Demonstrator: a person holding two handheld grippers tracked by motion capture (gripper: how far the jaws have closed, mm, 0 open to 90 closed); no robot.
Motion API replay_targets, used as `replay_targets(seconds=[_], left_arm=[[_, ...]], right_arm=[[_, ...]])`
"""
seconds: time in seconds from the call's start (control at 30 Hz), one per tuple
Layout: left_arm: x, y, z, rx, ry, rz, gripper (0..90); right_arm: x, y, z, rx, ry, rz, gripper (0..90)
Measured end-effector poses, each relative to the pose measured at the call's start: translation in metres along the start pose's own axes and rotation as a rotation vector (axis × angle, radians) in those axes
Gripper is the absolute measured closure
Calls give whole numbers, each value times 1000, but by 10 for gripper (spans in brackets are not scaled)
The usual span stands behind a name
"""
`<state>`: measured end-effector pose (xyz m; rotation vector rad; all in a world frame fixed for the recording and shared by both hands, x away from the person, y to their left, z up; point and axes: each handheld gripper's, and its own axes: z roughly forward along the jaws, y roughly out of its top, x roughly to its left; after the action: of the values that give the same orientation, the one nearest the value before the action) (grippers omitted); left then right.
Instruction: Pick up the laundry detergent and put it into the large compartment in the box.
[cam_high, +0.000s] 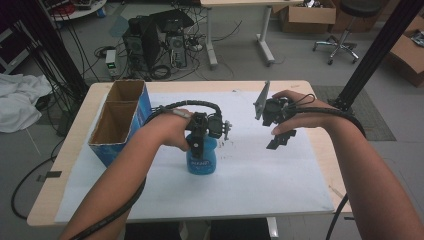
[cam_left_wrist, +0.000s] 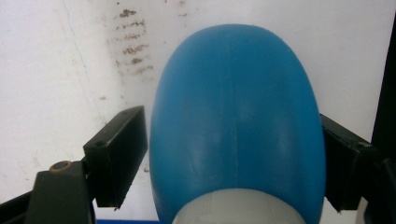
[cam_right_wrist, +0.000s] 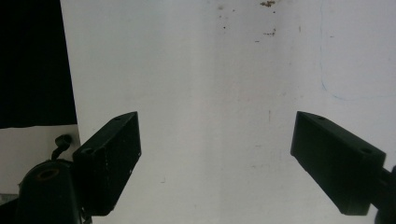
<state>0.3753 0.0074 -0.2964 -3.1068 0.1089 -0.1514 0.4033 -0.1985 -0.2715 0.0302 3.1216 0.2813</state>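
A blue plastic bottle (cam_high: 202, 159) with a printed label stands upright near the middle of the white sheet. My left gripper (cam_high: 199, 141) comes down on its upper part from above. In the left gripper view the rounded blue body (cam_left_wrist: 236, 121) and a whitish top sit between the two black jaws, whose pads (cam_left_wrist: 122, 154) lie against its sides. My right gripper (cam_high: 281, 136) hangs over the sheet to the right of the bottle. Its jaws stand wide apart, and between them I see bare white paper (cam_right_wrist: 217, 158).
An open blue cardboard box (cam_high: 141, 107) with two compartments stands at the table's left side. The white sheet (cam_high: 260, 185) covers most of the wooden tabletop (cam_high: 55, 190). Brown specks (cam_left_wrist: 133, 49) mark the paper beyond the bottle.
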Motion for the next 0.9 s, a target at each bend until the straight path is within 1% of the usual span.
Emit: replay_targets(seconds=[0.03,0.2,0.37,0.53,0.57,0.63,0.67,0.7,0.77,0.83,0.9], left_arm=[[0,0,-1,5,-1,2,239],[0,0,0,-3,-1,-2,264],[1,1,1,11,2,-13,287],[1,0,1,9,-1,-16,288],[1,0,1,2,3,-18,289],[1,0,1,9,-1,-19,290],[1,0,0,7,-13,-16,294],[1,0,0,-2,-28,-7,368],[1,0,-1,3,-30,-14,379],[2,1,0,-2,-32,-19,382],[2,2,0,12,-34,-20,384]], right_arm=[[0,0,0,2,1,3,162],[0,0,0,-1,1,3,162],[0,-1,1,-1,3,3,162],[0,-2,1,-4,3,2,162],[-1,-2,1,-2,2,3,161],[-1,-2,2,-2,2,6,161],[-1,-2,2,-4,3,6,161],[-1,-2,2,-4,4,5,161],[-1,-2,3,-2,4,8,161],[-2,-2,3,-3,5,9,161],[-2,-2,4,-2,4,11,161]])
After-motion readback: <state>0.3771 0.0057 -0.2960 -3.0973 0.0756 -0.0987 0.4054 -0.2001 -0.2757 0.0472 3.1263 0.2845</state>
